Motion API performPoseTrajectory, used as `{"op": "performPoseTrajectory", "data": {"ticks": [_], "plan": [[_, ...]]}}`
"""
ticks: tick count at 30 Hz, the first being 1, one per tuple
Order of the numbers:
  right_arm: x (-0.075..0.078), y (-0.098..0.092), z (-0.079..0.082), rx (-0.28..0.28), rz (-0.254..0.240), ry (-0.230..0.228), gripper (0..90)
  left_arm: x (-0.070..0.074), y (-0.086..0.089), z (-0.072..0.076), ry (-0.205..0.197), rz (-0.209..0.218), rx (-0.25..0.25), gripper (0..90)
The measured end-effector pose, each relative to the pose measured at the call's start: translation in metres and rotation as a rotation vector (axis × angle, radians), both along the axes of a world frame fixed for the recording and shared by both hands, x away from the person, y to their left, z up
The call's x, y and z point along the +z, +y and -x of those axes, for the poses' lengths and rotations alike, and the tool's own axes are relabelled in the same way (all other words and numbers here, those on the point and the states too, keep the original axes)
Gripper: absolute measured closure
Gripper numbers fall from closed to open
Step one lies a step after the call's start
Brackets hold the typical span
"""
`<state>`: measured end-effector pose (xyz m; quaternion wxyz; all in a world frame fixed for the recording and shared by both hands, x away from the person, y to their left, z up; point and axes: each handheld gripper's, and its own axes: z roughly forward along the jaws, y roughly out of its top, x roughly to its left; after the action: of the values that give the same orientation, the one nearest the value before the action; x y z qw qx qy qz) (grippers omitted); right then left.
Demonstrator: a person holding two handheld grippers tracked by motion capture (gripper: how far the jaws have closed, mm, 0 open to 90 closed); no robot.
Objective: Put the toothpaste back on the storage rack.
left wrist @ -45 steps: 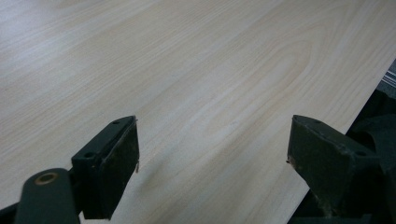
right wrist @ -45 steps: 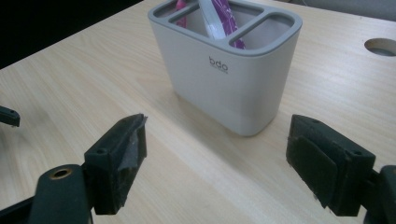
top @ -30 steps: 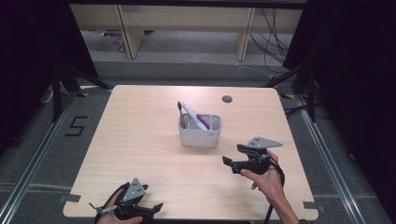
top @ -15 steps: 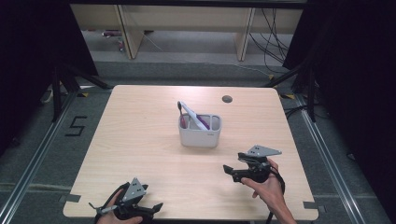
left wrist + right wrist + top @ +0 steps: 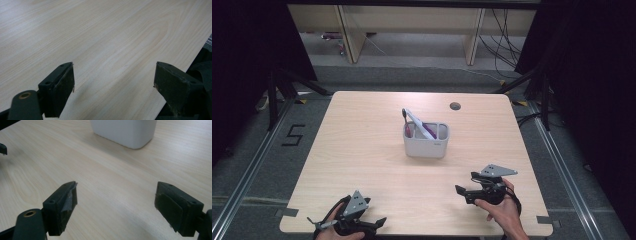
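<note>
A white holder (image 5: 426, 142) with compartments stands in the middle of the wooden table (image 5: 362, 135). A white-handled brush (image 5: 414, 120) leans out of it to the left, and something purple sits inside. My right gripper (image 5: 464, 183) is held low over the table at the near right, jaws open and empty, pointing left. In the right gripper view its open jaws (image 5: 116, 195) frame bare wood, with the holder's base (image 5: 125, 131) farther ahead. My left gripper (image 5: 374, 224) rests at the near left edge, open and empty. Its jaws (image 5: 113, 75) span bare tabletop.
A small round hole (image 5: 455, 106) lies in the table at the back right. Beyond the table are shelf legs and cables on the floor. A dark jaw tip of the left gripper (image 5: 2, 148) shows at the left border of the right gripper view.
My right gripper has drawn back from the holder toward the near edge of the table, still open. The left gripper has stayed where it was.
</note>
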<state>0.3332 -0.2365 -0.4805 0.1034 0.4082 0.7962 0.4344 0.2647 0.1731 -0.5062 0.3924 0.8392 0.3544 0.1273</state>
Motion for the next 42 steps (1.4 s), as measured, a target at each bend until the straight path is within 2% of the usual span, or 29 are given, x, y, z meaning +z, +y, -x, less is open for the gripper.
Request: {"op": "performPoseTrajectory", "data": {"ticks": [2,3,4,5,6,7,9,10,14,15,16,17,18,20,21,24,25,26,27,28,31,32,34,35,36,37,39,40,42], "plan": [[-0.002,-0.004,0.001,0.007,0.014,-0.02,19.0,0.0,0.0,0.0,0.001,0.007,0.002,16.3],[-0.003,-0.004,0.002,0.003,-0.005,0.004,19.0,0.0,0.001,0.0,-0.001,-0.015,-0.002,16.3],[-0.002,-0.006,0.005,-0.007,0.006,0.008,19.0,0.0,0.0,0.0,0.001,0.006,0.004,16.3],[-0.003,-0.007,0.006,-0.006,0.001,0.007,19.0,0.0,0.0,0.0,0.001,0.005,0.006,16.3],[-0.003,-0.011,0.007,-0.002,0.021,-0.02,18.8,0.0,0.0,0.001,0.002,0.005,0.006,16.3],[-0.003,-0.011,0.007,-0.002,0.021,-0.02,18.8,0.0,0.0,0.0,0.002,0.004,0.006,16.3],[-0.003,-0.015,0.011,-0.008,0.014,-0.017,18.7,0.0,0.0,0.001,0.002,0.006,0.006,16.3],[-0.004,-0.016,0.012,-0.009,-0.011,-0.006,18.6,0.0,0.0,0.001,0.001,0.006,0.006,16.3],[-0.004,-0.022,0.019,-0.016,-0.011,-0.01,18.1,0.0,0.0,0.0,0.0,0.004,0.004,16.3],[-0.003,-0.025,0.022,-0.026,0.009,-0.018,17.9,0.0,0.0,0.0,-0.001,0.004,0.004,16.3],[-0.003,-0.025,0.022,-0.026,0.009,-0.018,17.9,0.001,0.002,0.0,-0.002,-0.023,-0.007,16.3],[-0.005,-0.027,0.025,-0.028,-0.016,-0.005,17.8,0.001,0.002,0.0,-0.002,-0.023,-0.006,16.3],[-0.005,-0.027,0.026,-0.031,-0.008,-0.007,17.8,0.0,0.0,0.001,0.0,0.007,0.003,16.3],[-0.006,-0.028,0.027,-0.036,0.013,-0.029,17.8,0.0,0.0,0.001,0.0,0.008,0.006,16.3],[-0.008,-0.027,0.031,-0.036,-0.006,0.01,17.4,0.001,0.001,0.001,-0.003,-0.004,0.0,16.3],[-0.009,-0.027,0.034,-0.039,0.0,0.018,17.2,0.001,0.001,0.001,-0.001,-0.003,-0.001,16.3],[-0.01,-0.028,0.035,-0.023,0.044,-0.014,16.8,0.001,0.001,0.0,-0.004,-0.014,-0.003,16.3],[-0.01,-0.028,0.035,-0.023,0.044,-0.014,16.8,0.001,0.001,0.0,-0.004,-0.014,-0.003,16.3],[-0.011,-0.026,0.037,-0.038,0.031,0.008,16.8,0.0,0.0,0.001,0.0,0.009,0.004,16.3],[-0.01,-0.028,0.038,-0.011,0.067,-0.015,16.8,0.001,0.001,0.001,-0.003,-0.007,0.001,16.3],[-0.01,-0.026,0.041,-0.019,0.049,0.011,16.8,0.001,0.001,0.001,-0.002,-0.001,-0.001,16.3],[-0.01,-0.028,0.041,-0.006,0.068,-0.014,16.8,0.001,0.001,0.001,-0.001,-0.002,-0.001,16.3],[-0.01,-0.027,0.044,-0.022,0.047,0.009,16.8,0.001,0.001,0.001,-0.003,-0.008,0.0,16.3],[-0.01,-0.028,0.043,-0.008,0.059,-0.018,16.7,0.001,0.002,0.0,-0.004,-0.02,-0.006,16.3],[-0.011,-0.027,0.046,-0.025,0.042,0.008,16.7,0.0,0.001,0.001,-0.003,-0.002,0.0,16.3],[-0.01,-0.029,0.045,-0.01,0.07,-0.014,16.6,0.001,0.002,0.0,-0.005,-0.018,-0.005,16.3],[-0.012,-0.027,0.048,-0.014,0.062,0.001,16.6,0.001,0.001,0.001,-0.003,-0.005,0.0,16.3],[-0.012,-0.028,0.048,0.0,0.074,-0.016,16.6,0.001,0.001,0.001,-0.003,-0.006,0.001,16.3],[-0.013,-0.028,0.05,-0.001,0.073,0.005,16.6,0.0,0.0,0.001,-0.002,0.003,0.003,16.3]]}}
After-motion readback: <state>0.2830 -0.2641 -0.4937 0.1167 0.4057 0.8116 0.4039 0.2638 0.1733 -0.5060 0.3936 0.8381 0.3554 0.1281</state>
